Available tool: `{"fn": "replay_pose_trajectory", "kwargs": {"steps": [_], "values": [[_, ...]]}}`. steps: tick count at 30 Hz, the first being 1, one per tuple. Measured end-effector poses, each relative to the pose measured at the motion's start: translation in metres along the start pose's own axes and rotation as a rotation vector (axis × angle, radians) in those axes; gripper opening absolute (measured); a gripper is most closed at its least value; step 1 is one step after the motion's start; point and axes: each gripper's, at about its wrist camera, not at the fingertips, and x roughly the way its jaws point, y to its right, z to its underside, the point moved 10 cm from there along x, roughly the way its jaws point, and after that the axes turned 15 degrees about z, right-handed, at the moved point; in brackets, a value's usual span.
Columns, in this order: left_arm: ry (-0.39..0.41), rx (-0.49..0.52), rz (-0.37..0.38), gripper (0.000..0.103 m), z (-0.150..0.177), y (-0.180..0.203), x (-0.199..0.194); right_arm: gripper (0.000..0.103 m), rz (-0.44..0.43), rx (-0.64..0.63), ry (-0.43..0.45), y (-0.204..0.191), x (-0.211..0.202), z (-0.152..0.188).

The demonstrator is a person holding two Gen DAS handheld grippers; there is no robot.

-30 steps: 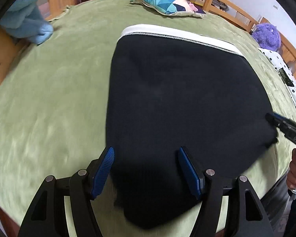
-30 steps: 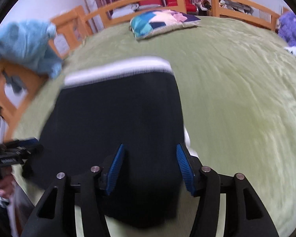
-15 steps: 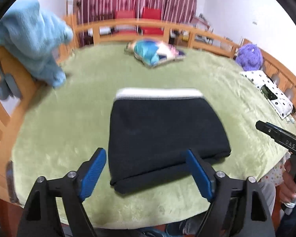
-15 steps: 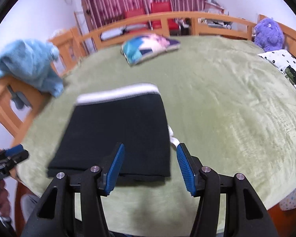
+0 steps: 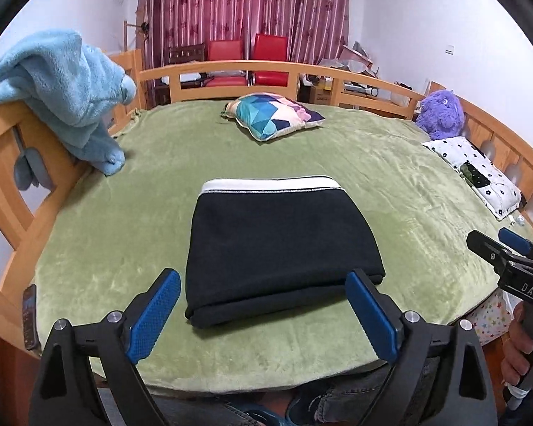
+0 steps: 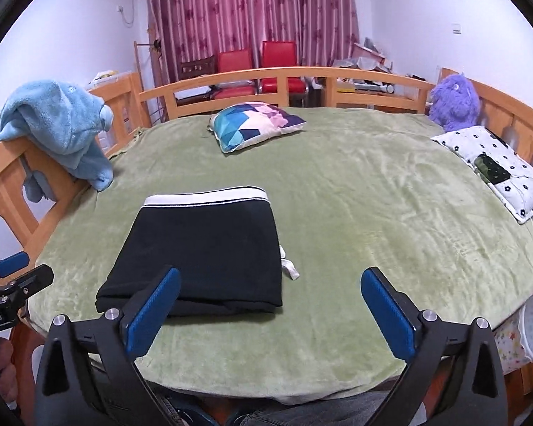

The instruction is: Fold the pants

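- The pants (image 5: 280, 248) lie folded into a compact black rectangle on the green bed cover (image 5: 408, 184), toward the near edge of the bed, white waistband at the far side and the doubled fold edge nearest the person.
- Judgement: the fold appears complete; the bundle lies flat and square, presumably set within easy reach of the bed's near edge.
- A small white scrap, possibly a drawstring end or tag (image 6: 289, 266), pokes out from the right side of the bundle; it cannot be identified with certainty.
- Left tongs (image 5: 263, 316): spread wide, gripping nothing, held above the near edge of the bed with the bundle framed between the blue pads (image 5: 154, 316).
- Right tongs (image 6: 270, 316): equally wide apart and empty, hovering to the right of the bundle and clear of the cloth.
- Judgement: both tools sit off the fabric, consistent with release after the last fold.
- Writing: "DAS" reads on the body of the right tool in the left view; partial lettering, apparently "Robot.AI", shows on the left tool at the edge of the right view.
- No legible brand on the pants.
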Motion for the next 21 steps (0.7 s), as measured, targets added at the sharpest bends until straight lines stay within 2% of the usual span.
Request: {"fn": "replay_pose_trajectory", "kwargs": {"steps": [21], "values": [[0.008, 0.003, -0.005, 0.095, 0.006, 0.009, -0.011, 0.102, -0.007, 0.022, 0.004, 0.014, -0.015, 0.004]]}}
